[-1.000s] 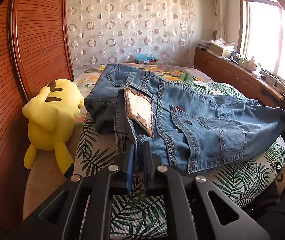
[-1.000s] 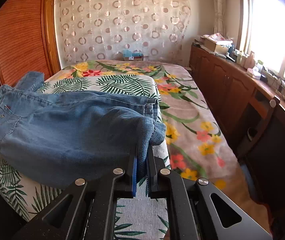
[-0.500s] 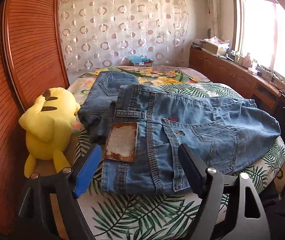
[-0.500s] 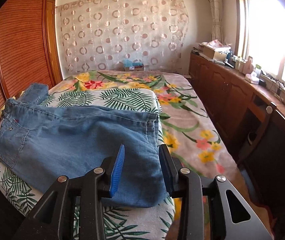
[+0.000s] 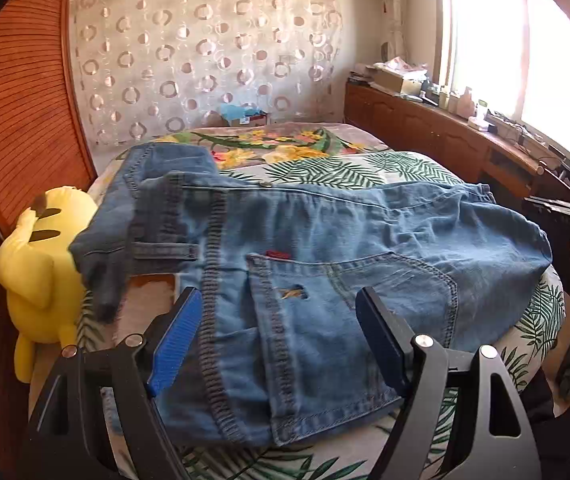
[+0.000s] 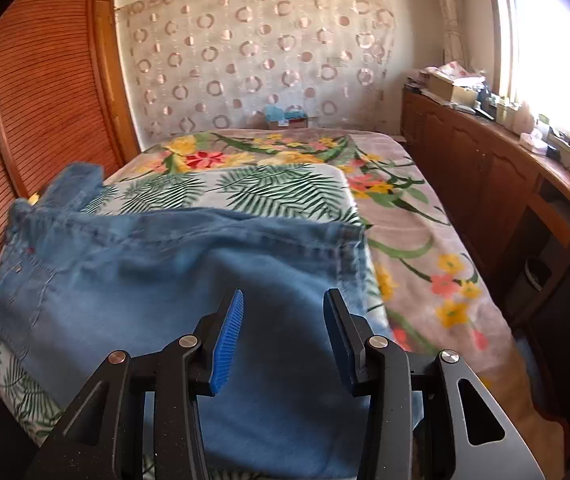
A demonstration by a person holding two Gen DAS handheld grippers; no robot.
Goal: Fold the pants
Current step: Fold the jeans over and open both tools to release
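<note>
I count 1 yellow plush (image 5: 41,268) at the bed's left edge, left view only. 1 pair of jeans (image 5: 325,248) lies folded across the leaf-print pad's (image 6: 277,188) near edge; red tab unreadable. Left gripper (image 5: 281,316) jaws spread, over the waistband. Right gripper (image 6: 283,312) jaws spread, over the leg end. 1 floral blanket (image 6: 413,240) underneath.

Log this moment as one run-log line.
left gripper: open | right gripper: open | jeans: folded, flat on bed | plush toy: beside jeans
</note>
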